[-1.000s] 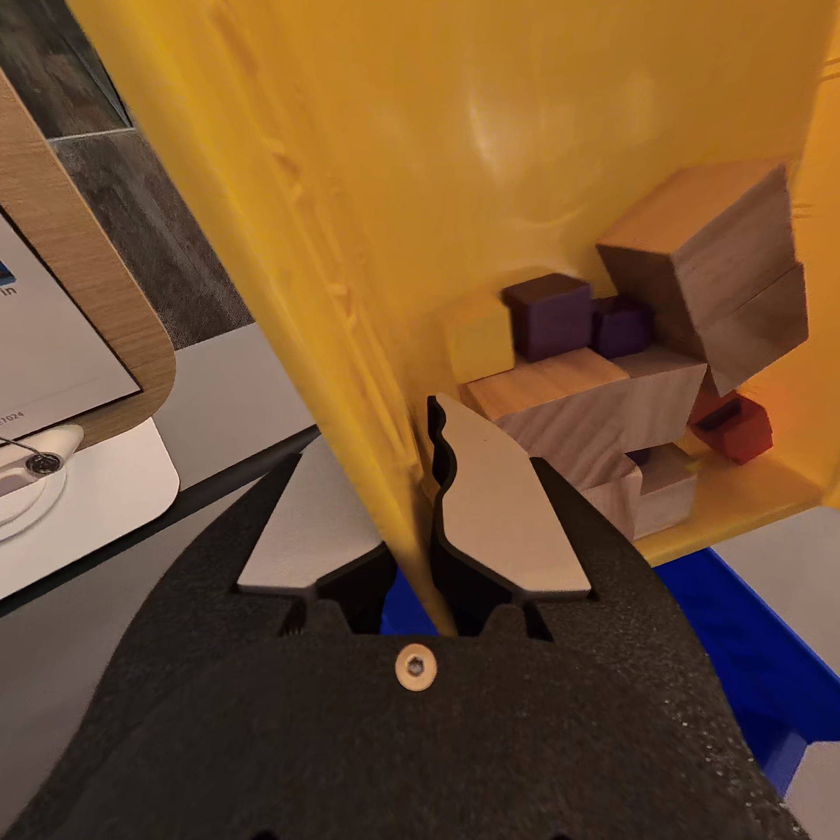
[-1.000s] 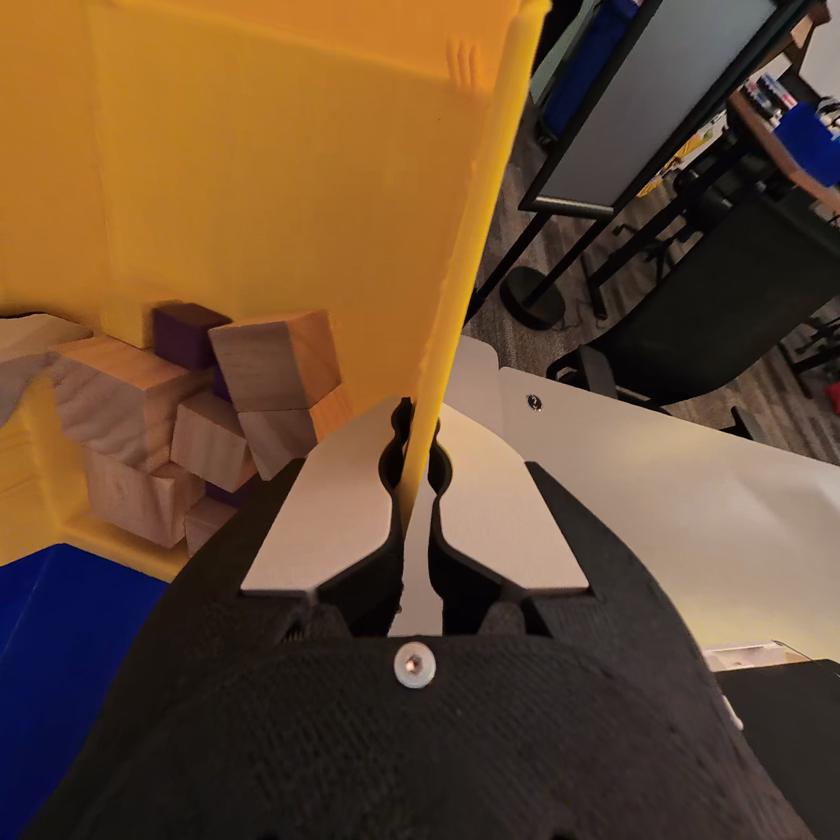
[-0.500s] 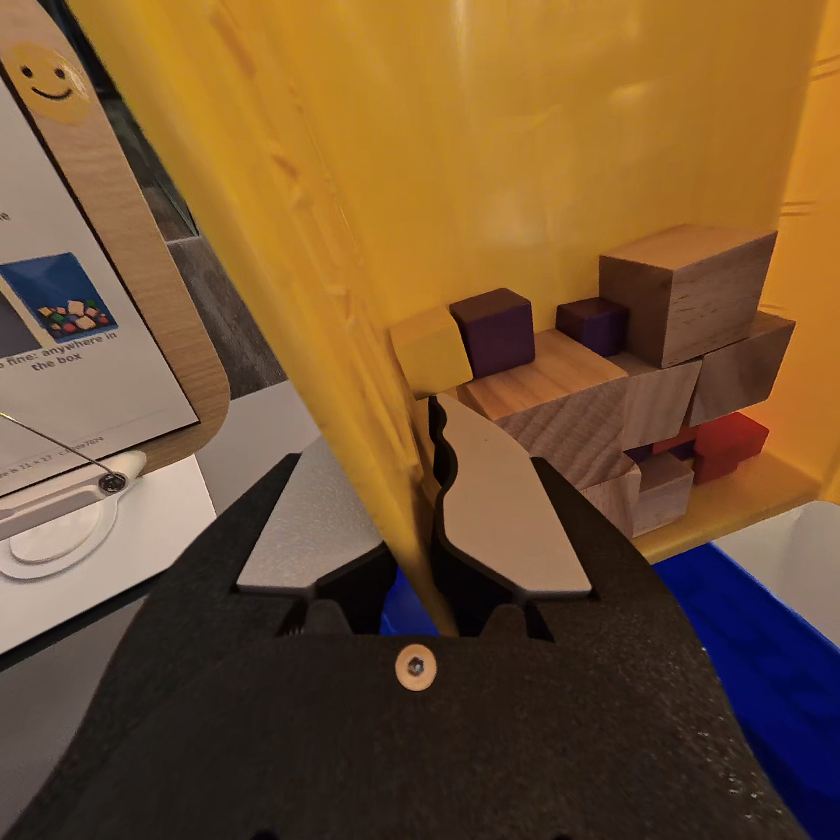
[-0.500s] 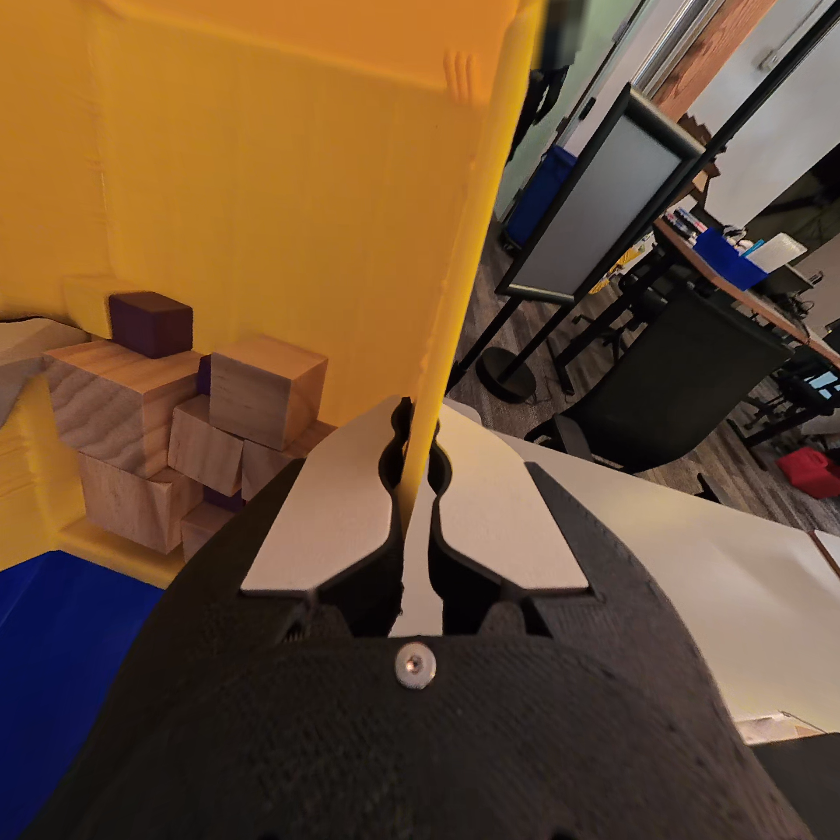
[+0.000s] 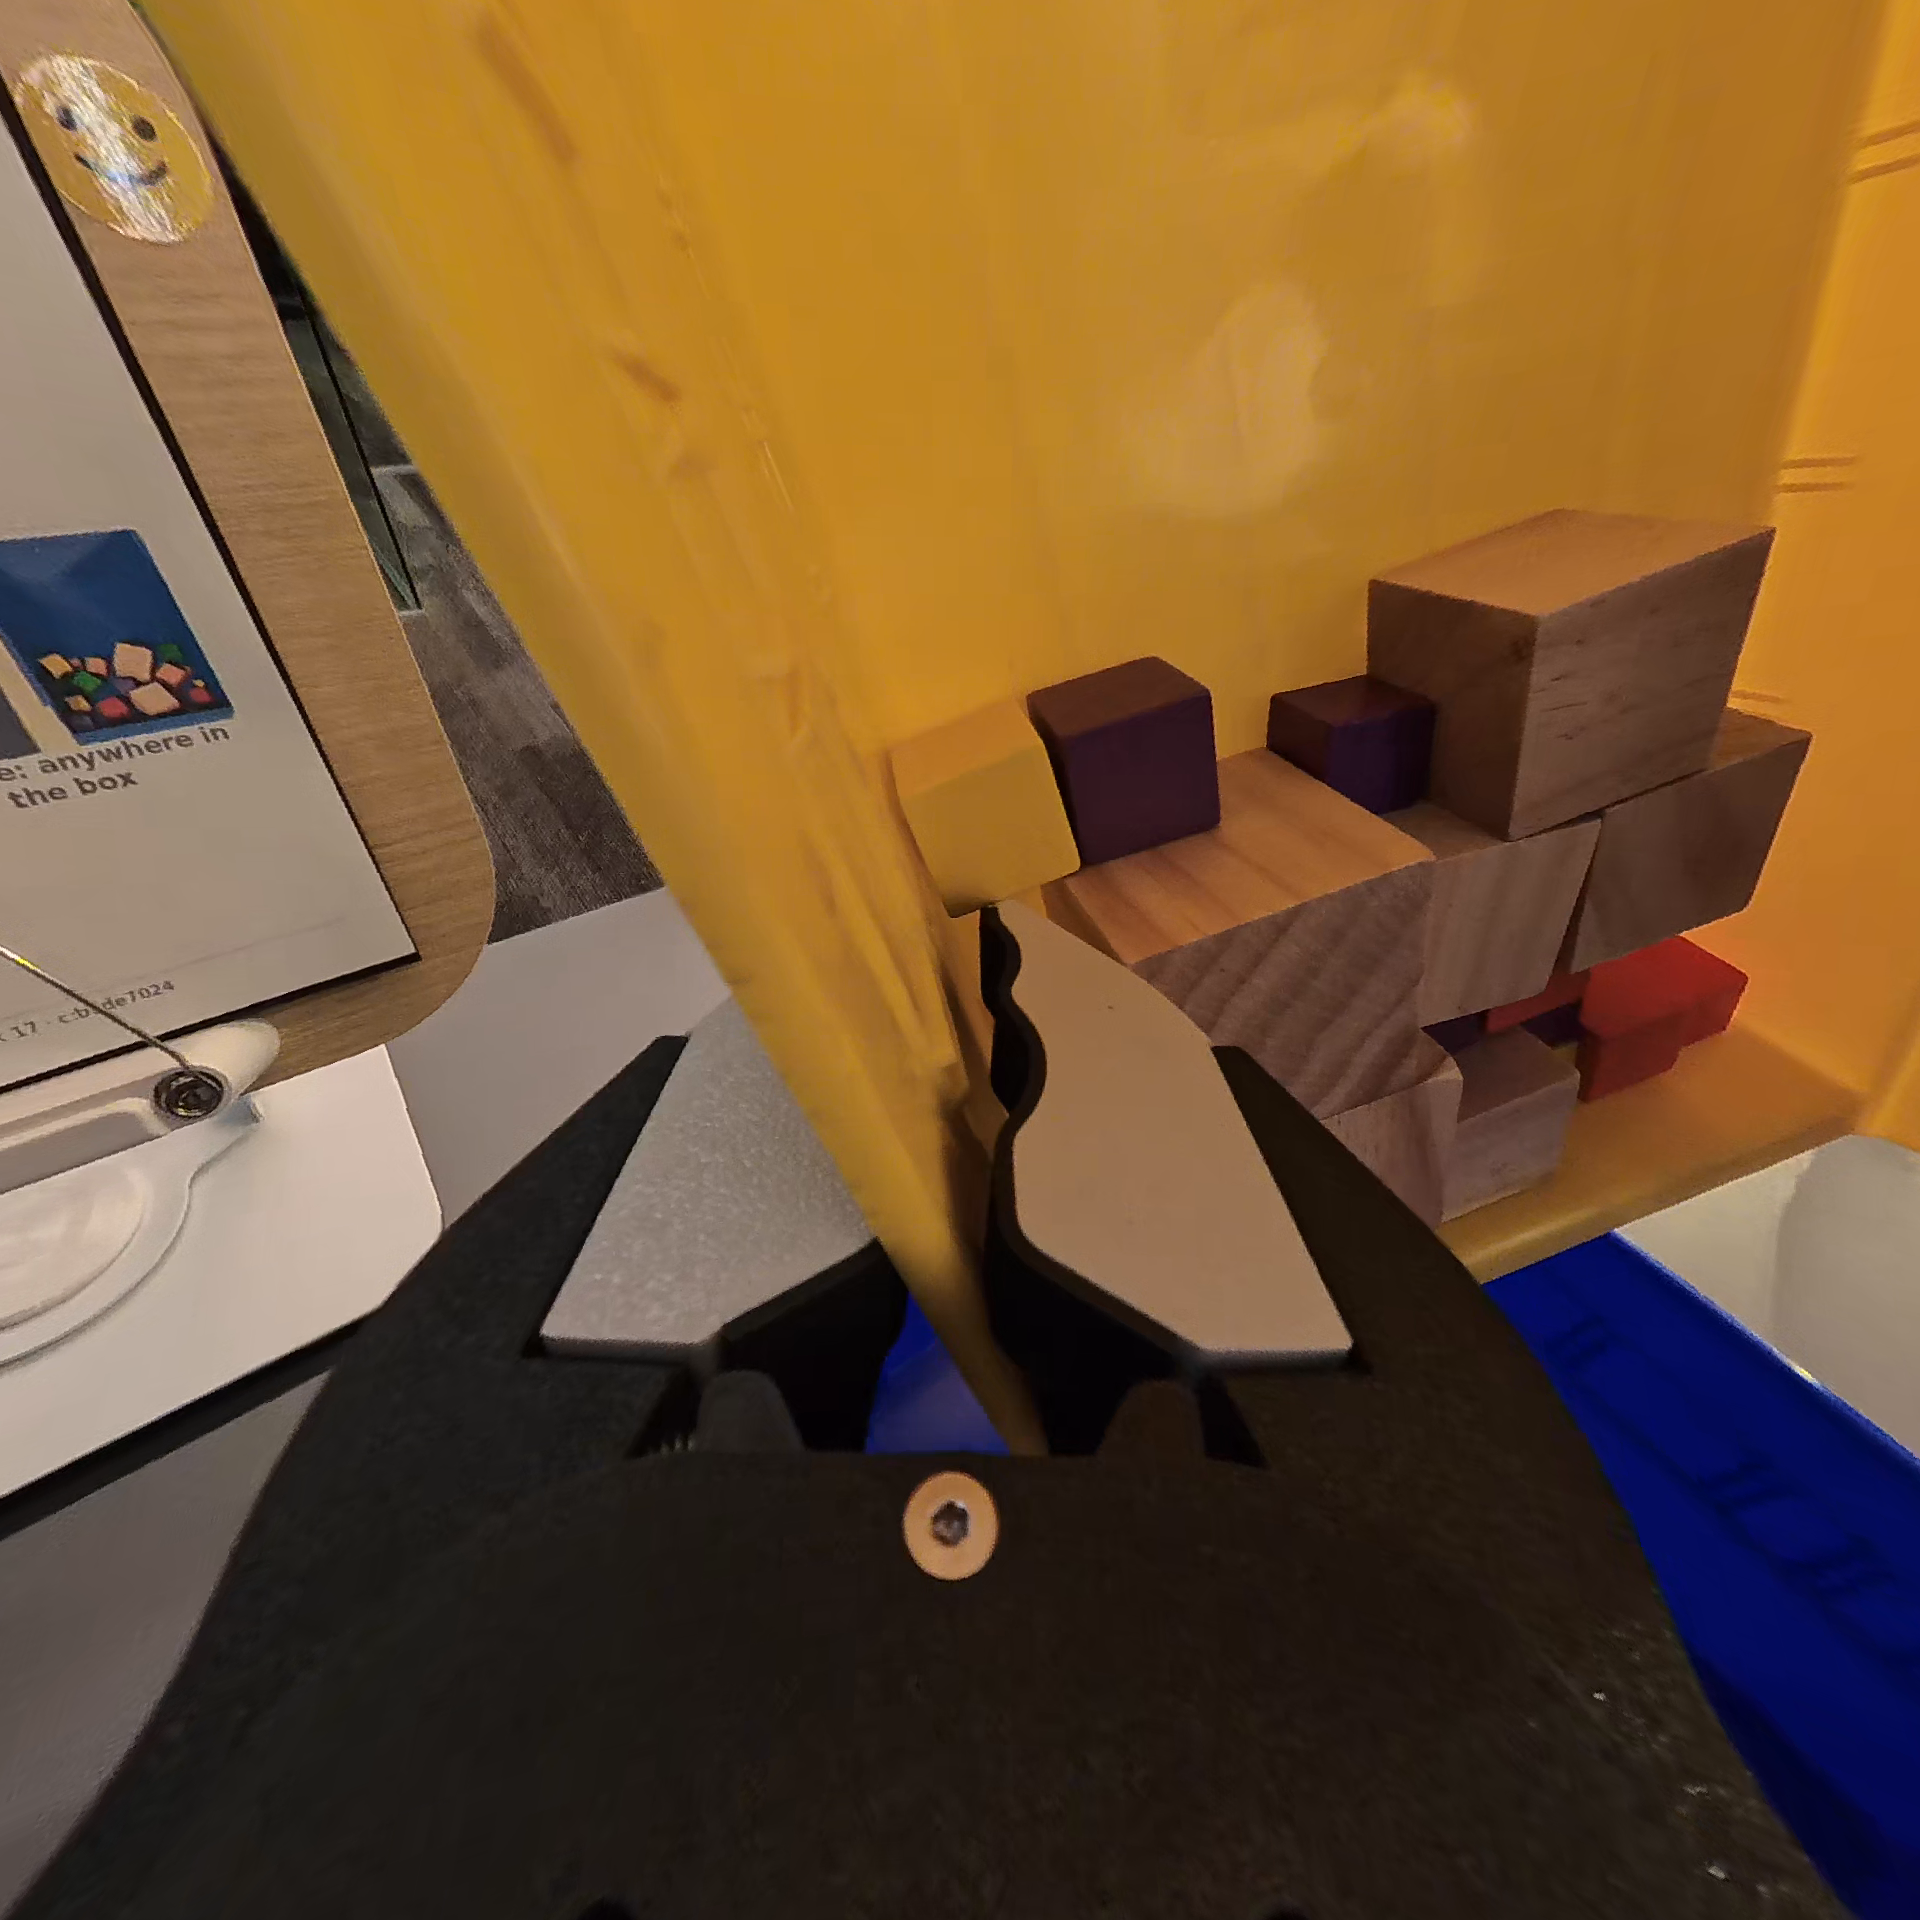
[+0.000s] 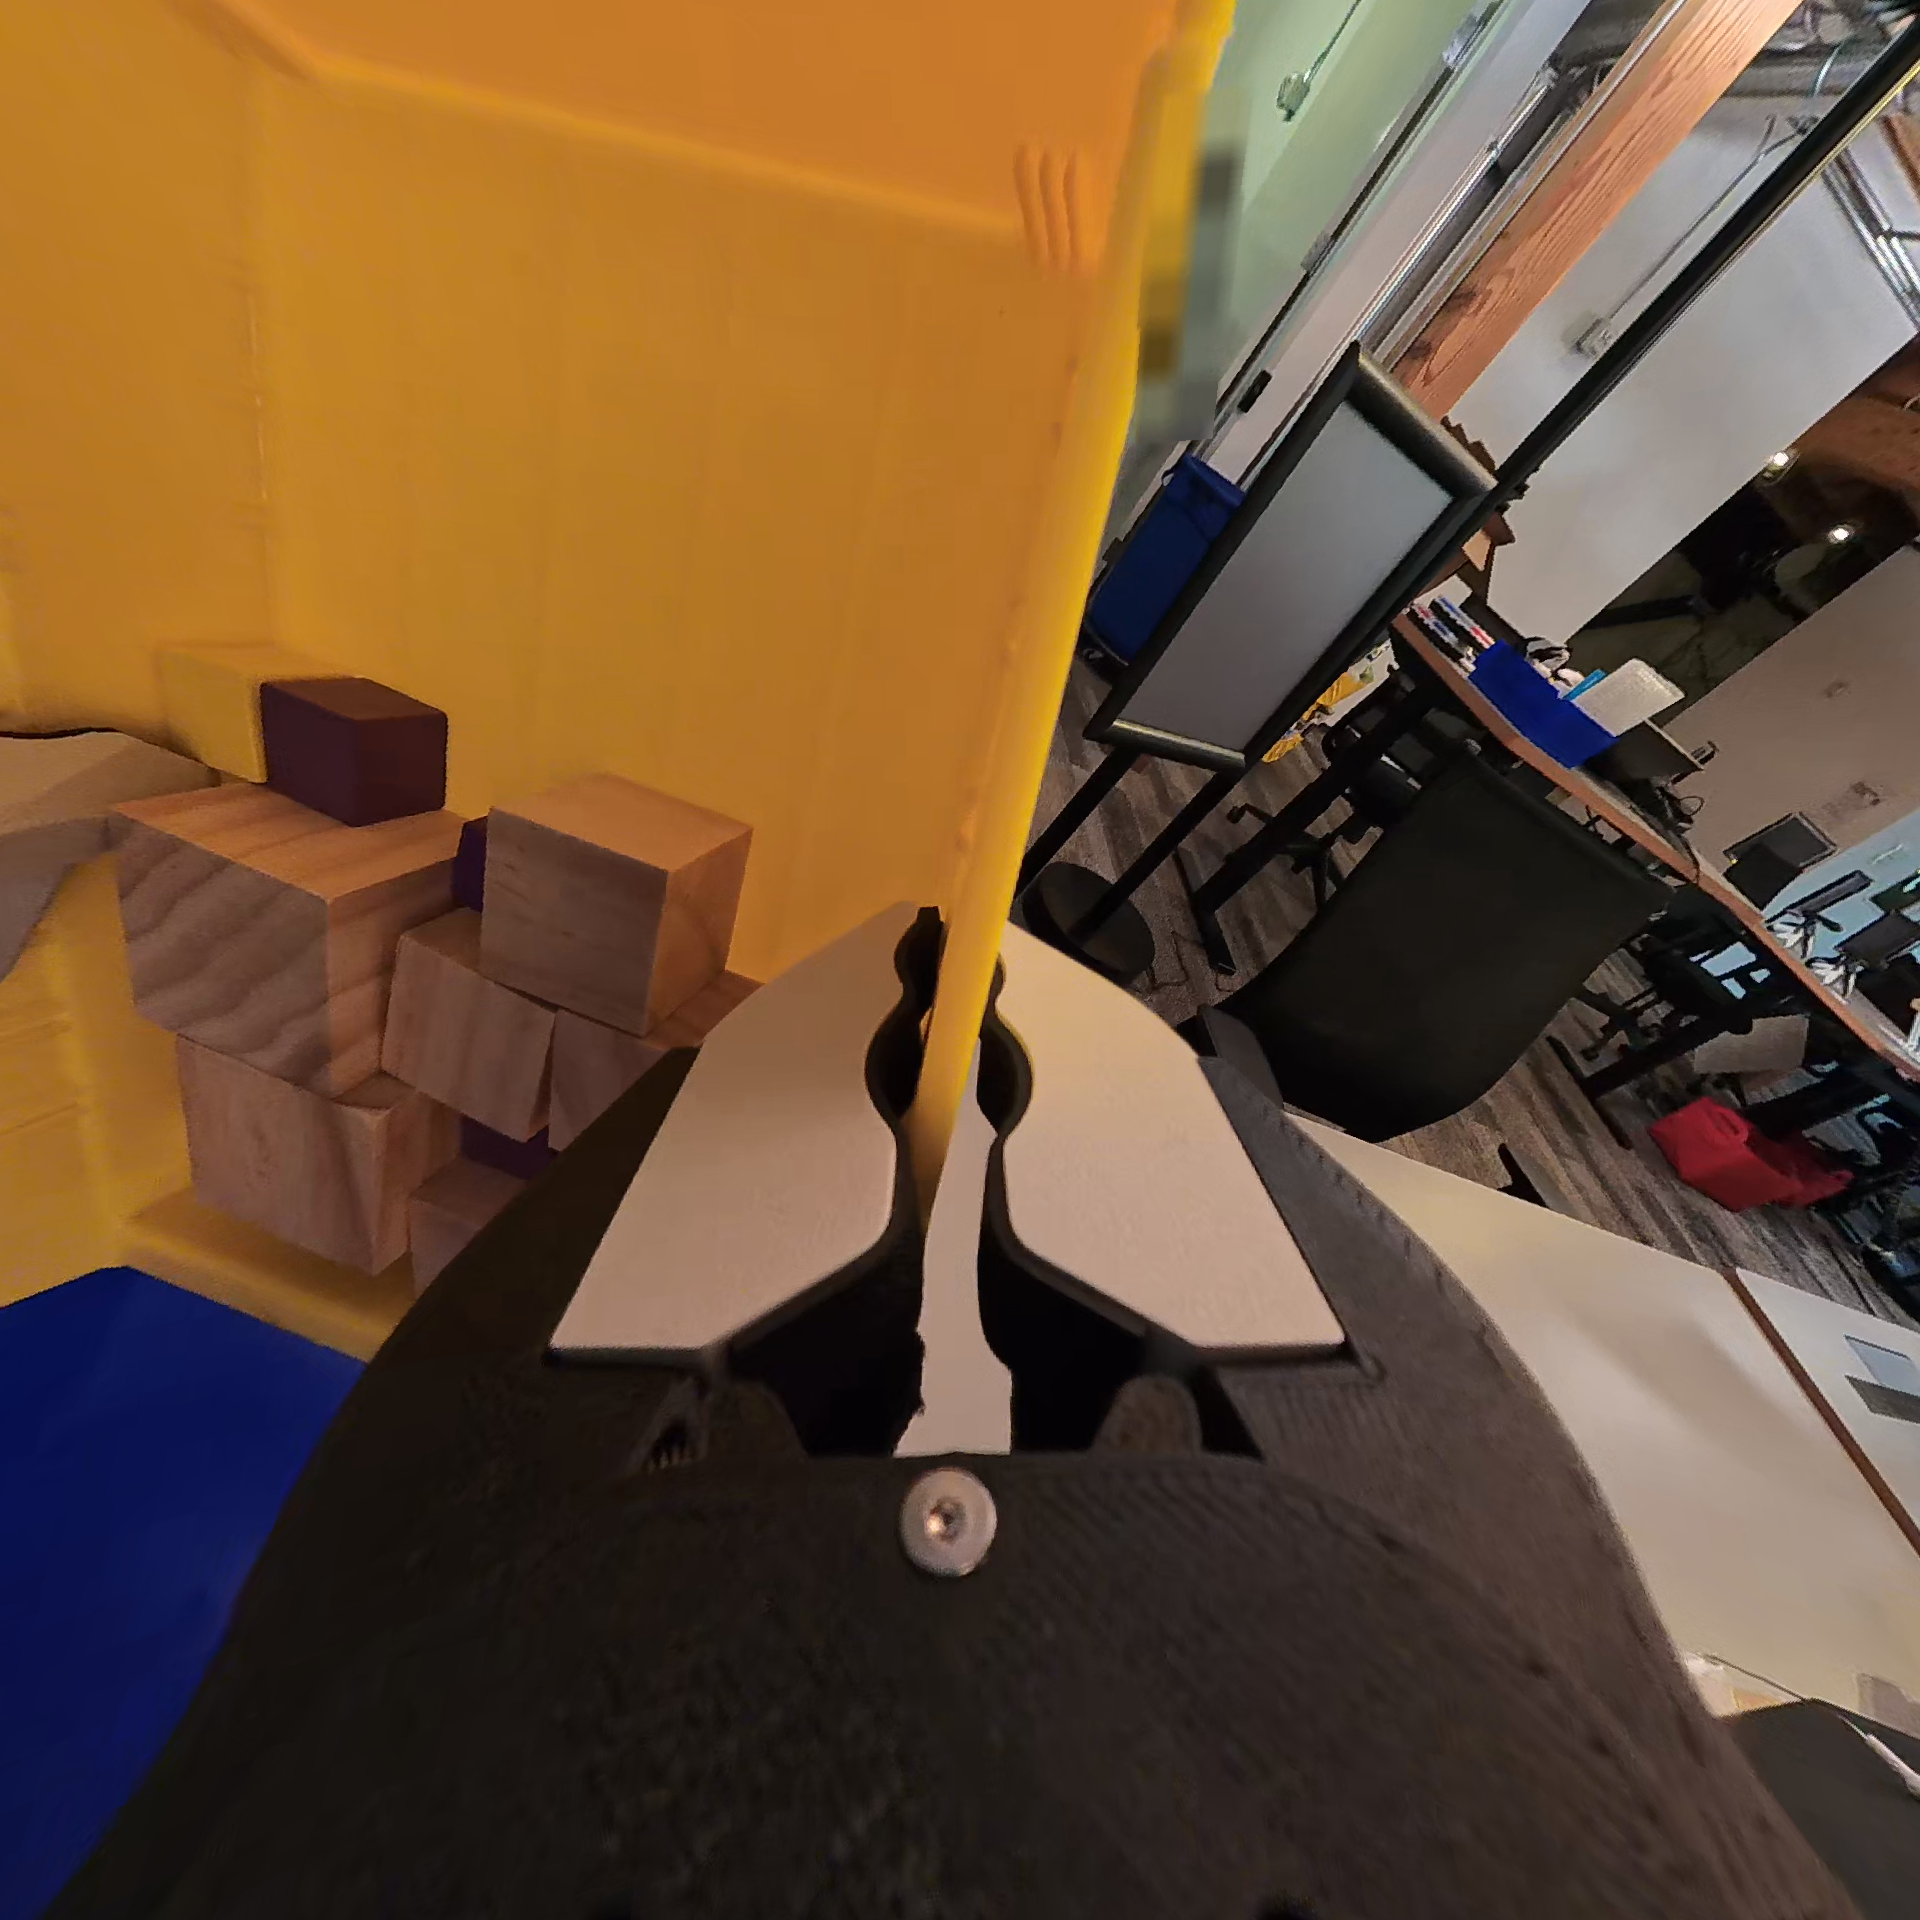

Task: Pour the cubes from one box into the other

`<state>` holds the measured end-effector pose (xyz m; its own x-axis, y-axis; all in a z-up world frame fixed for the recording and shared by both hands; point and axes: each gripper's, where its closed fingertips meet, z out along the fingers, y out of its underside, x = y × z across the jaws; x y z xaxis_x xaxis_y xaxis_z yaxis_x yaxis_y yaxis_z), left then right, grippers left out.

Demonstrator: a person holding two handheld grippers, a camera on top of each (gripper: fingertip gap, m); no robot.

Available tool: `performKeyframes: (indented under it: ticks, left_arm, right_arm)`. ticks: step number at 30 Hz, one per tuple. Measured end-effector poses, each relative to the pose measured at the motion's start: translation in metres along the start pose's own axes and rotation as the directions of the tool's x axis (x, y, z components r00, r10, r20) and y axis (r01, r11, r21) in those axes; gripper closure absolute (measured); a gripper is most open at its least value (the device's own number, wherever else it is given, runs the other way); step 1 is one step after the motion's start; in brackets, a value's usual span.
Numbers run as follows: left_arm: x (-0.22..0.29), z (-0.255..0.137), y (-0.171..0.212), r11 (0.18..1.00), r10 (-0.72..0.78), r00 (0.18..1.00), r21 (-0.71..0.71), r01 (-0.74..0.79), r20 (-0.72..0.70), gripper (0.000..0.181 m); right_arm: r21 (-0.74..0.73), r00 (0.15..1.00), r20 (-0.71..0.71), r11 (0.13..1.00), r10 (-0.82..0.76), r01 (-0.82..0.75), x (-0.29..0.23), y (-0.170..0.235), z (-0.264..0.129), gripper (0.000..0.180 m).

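Since a second ago, both views have swung upward, so the sign board and the room beyond show more, while the heap of cubes has barely shifted. Nearest, the left claw (image 5: 951,997) is clamped on one side wall of the tilted yellow plastic box (image 5: 1039,364), and the right claw (image 6: 951,956) pinches the opposite wall (image 6: 1029,623). Below lies the blue plastic box (image 5: 1714,1455). Farther in, plain wooden cubes (image 5: 1558,675), purple cubes (image 5: 1132,748), a yellow cube (image 5: 977,800) and a red cube (image 5: 1652,1008) rest piled against the yellow box's low end wall. Beyond stands a wood-framed sign board (image 5: 260,520) on the white bench (image 6: 1558,1351).
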<state>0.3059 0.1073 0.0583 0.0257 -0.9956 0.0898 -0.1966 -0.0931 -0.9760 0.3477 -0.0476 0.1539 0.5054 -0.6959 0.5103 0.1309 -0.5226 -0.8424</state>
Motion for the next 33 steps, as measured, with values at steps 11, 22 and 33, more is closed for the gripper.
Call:
performKeyframes:
  ticks: [11,22,33]
  left_arm:
    - [0.0,-0.013,-0.016,0.988,0.052,0.996,0.138,-0.062,0.075,0.171]
    - [0.002,-0.03,-0.022,0.96,0.137,0.986,0.233,-0.155,0.092,0.17]
    - [-0.002,-0.015,0.009,0.993,0.071,0.991,0.082,-0.08,0.113,0.172]
  right_arm:
    - [0.166,0.999,-0.038,0.986,-0.011,0.017,0.002,-0.009,-0.013,0.176]
    - [0.286,0.997,-0.07,0.958,0.03,-0.008,-0.004,-0.008,-0.038,0.176]
    - [0.143,0.997,-0.07,0.989,0.045,-0.034,-0.013,0.017,-0.018,0.176]
